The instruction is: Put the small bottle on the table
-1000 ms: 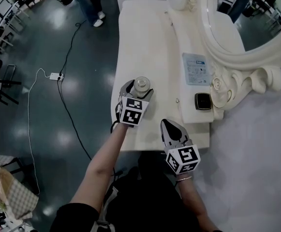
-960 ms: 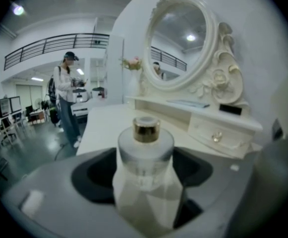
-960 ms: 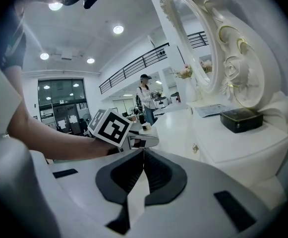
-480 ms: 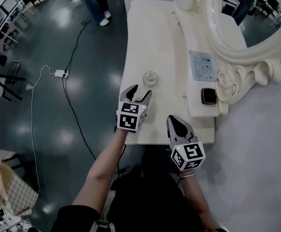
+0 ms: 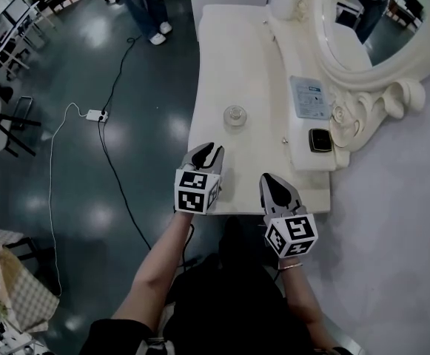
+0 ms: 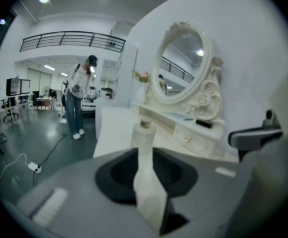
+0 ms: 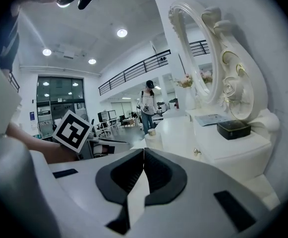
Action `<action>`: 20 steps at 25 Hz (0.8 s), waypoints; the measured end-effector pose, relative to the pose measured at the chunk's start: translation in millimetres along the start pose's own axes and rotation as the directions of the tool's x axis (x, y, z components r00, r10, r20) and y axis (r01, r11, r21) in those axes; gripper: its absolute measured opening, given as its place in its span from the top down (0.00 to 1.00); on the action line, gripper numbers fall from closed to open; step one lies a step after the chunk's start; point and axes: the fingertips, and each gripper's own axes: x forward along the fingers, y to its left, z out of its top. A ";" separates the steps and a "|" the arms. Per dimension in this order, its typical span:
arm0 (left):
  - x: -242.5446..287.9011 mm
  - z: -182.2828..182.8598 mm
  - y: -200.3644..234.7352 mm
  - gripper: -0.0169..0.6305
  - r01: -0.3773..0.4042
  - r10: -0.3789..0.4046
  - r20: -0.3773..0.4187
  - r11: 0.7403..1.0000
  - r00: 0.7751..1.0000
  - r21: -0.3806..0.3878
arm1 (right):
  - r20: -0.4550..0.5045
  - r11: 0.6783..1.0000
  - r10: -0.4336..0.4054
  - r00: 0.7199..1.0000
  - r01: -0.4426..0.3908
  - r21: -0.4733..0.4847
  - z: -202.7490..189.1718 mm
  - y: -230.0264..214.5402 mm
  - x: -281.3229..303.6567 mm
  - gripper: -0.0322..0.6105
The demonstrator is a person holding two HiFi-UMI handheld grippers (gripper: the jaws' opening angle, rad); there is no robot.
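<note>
Small bottle [image 5: 234,115]: clear glass, round, upright on the smooth cream table [image 5: 222,58].
Left gripper [image 5: 206,149]: grey jaws just been closing to a narrow gap, nothing between; bottle ahead of the tips, apart.
Right gripper [image 5: 274,181]: jaws pressed together, empty, farther from bottle.

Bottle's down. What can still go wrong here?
1. Bottle stands free, straight ahead of the left tongs, which have just been closing on nothing; a forward swing might topple it.
2. Cable crosses the floor left of the table; stepping that way risks a trip.
</note>
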 end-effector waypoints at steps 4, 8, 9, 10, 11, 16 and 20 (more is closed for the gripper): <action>-21.4 -2.9 0.2 0.87 -0.007 0.008 0.019 1.000 1.000 -0.012 | 0.008 1.000 0.000 1.000 0.000 -0.011 1.2 6.5 -4.5 0.94; -41.7 -4.3 2.1 0.90 -0.015 0.016 0.034 1.000 0.999 -0.026 | 0.016 1.000 0.002 1.000 -0.002 -0.021 2.8 14.4 -8.4 0.94; -46.4 -4.6 2.8 0.91 -0.017 0.018 0.037 0.999 0.999 -0.027 | 0.018 1.000 0.003 1.000 -0.003 -0.024 3.5 16.3 -9.3 0.94; -50.6 -5.1 3.5 0.91 -0.019 0.020 0.039 0.999 0.999 -0.028 | 0.021 1.000 0.004 1.000 -0.003 -0.027 4.1 17.8 -10.1 0.94; -54.5 -5.8 4.0 0.92 -0.021 0.022 0.041 0.999 0.999 -0.028 | 0.023 1.000 0.004 1.000 -0.004 -0.029 4.5 19.2 -11.0 0.94; -75.3 -9.0 7.6 0.95 -0.031 0.033 0.056 0.999 0.998 -0.030 | 0.037 0.999 0.004 0.999 -0.003 -0.041 5.8 29.0 -18.0 0.94; -89.5 -9.6 9.4 0.96 -0.034 0.036 0.071 0.999 0.997 -0.033 | 0.046 0.999 0.003 0.999 -0.001 -0.049 7.1 34.4 -23.0 0.94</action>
